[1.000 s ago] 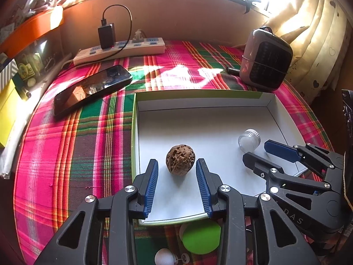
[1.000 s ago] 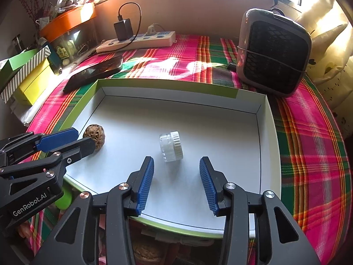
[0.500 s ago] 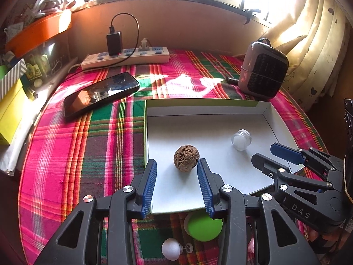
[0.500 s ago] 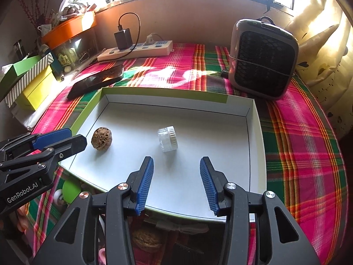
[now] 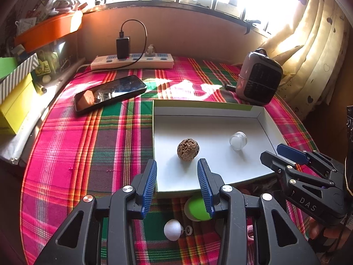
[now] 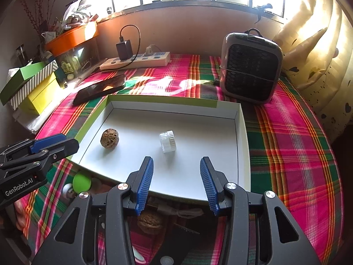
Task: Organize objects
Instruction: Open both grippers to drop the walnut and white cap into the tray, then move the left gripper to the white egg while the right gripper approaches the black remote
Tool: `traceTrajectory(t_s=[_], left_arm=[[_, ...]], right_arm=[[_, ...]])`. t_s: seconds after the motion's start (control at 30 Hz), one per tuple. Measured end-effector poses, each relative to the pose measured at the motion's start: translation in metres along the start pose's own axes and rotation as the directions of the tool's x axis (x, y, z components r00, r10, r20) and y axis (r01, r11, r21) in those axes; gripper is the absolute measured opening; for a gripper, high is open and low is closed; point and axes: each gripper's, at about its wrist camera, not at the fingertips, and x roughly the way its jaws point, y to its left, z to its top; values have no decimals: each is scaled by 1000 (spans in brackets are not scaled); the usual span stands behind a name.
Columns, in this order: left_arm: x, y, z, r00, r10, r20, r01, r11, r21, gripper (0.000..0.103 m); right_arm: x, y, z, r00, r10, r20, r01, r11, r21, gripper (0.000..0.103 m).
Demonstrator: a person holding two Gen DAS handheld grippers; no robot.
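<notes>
A: Report the surface and the largest items.

B: A plaid tablecloth (image 5: 72, 145) covers the table. A shallow white tray with a green rim (image 6: 242, 132) lies flat on it. Behind the tray's far right corner stands a grey fan heater (image 6: 251, 66), upright. A white power strip (image 5: 132, 63) with a black charger plugged in lies along the back wall. A black phone (image 5: 110, 92) lies face up, left of the tray and apart from it.

A: State the tray contents.

B: Two items, apart from each other. A brown walnut (image 5: 188, 149) rests left of centre. A small clear jar with a white cap (image 6: 168, 141) lies on its side, right of the walnut.

A: Gripper status?

B: Left gripper (image 5: 177, 177): jaws apart, holding nothing, positioned over the tray's near edge with the walnut just ahead of the fingertips. Right gripper (image 6: 175, 177): jaws apart, holding nothing, over the near part of the tray with the jar ahead of it.

A: Items outside the tray?

B: Below the near edge: a green-and-white ball (image 5: 196, 208), a small white ball (image 5: 173, 229), and a second walnut (image 6: 150, 223).
</notes>
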Motion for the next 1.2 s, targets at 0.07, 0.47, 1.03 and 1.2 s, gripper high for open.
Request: traceTrajectory(t_s=[0.07,0.47,1.03,1.2], left_arm=[[-5,1,-2,1000,-1,8,1,1000,-5,37],[-22,13,-26,1000,-6,14,7,999,-43,37],[-30,25,-65,998,-64,-9,64,996,-63,37],[-26,25,-73,996,-83,-25,81,994,-69,37]], right_arm=[[-3,-2,-2,1000,-2,5,2,1000,4,46],[-21,-8,-18,999,-35,25,34,999,30,46],[-45,-10,-55,998,-56,40,54,998,43,52],[-44,-11,-67,999,-43,22,41,997,72,53]])
